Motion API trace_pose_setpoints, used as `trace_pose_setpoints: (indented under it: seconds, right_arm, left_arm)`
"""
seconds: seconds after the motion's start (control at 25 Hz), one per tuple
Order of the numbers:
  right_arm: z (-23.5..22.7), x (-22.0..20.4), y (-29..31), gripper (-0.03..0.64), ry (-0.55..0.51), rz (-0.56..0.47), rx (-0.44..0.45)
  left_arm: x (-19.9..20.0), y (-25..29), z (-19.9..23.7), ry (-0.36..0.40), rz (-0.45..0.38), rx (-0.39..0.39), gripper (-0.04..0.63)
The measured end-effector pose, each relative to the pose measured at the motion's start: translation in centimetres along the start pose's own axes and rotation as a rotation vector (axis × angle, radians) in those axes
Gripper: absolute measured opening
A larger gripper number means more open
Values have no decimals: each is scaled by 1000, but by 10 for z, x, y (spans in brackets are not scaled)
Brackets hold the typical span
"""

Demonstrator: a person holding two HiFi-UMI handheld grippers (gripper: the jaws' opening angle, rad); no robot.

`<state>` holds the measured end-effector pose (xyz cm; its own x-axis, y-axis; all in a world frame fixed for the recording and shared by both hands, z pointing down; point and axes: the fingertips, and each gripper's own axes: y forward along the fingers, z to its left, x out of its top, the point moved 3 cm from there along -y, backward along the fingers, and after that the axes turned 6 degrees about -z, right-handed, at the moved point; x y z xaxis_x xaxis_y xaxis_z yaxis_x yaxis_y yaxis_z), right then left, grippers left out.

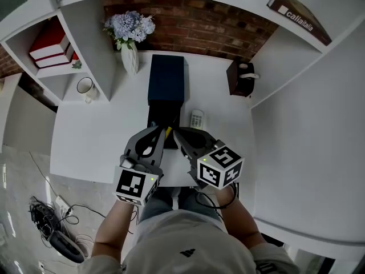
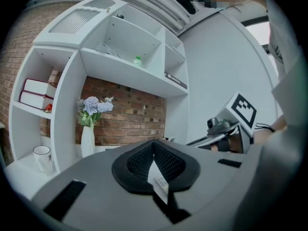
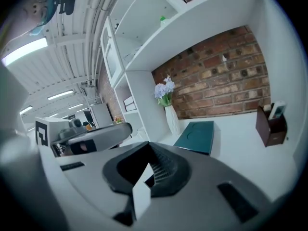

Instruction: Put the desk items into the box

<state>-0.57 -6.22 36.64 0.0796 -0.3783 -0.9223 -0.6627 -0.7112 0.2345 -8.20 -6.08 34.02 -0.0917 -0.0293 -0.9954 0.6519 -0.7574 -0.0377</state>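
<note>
You stand at a white desk with a red brick wall behind it and white shelves on both sides. The dark blue box lies flat in the middle of the desk, with its long side pointing at the wall, just past the tips of your tools. A small white remote lies just beside the box, on its right. A brown pen holder stands by the right shelf wall, well apart from the box. A white vase of pale blue flowers stands at the back, to the left of the box. A mug sits in a low shelf nook, and red books lie on the shelf above it. Your left gripper is pinched tight with nothing in it. Your right gripper is pinched tight and empty too. They are side by side over the near part of the desk, tips close together. Black cables lie on the grey floor at your left.
</note>
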Motion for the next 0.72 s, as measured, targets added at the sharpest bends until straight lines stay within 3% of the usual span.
trace_pose_setpoints:
  seconds: [0.36, 0.72]
  right_arm:
    - [-2, 27, -36, 9, -62, -111, 19]
    - [-6, 28, -44, 9, -46, -126, 45]
  left_arm:
    - [5, 16, -27, 14, 7, -29, 11]
    - [5, 17, -38, 37, 31, -5, 11]
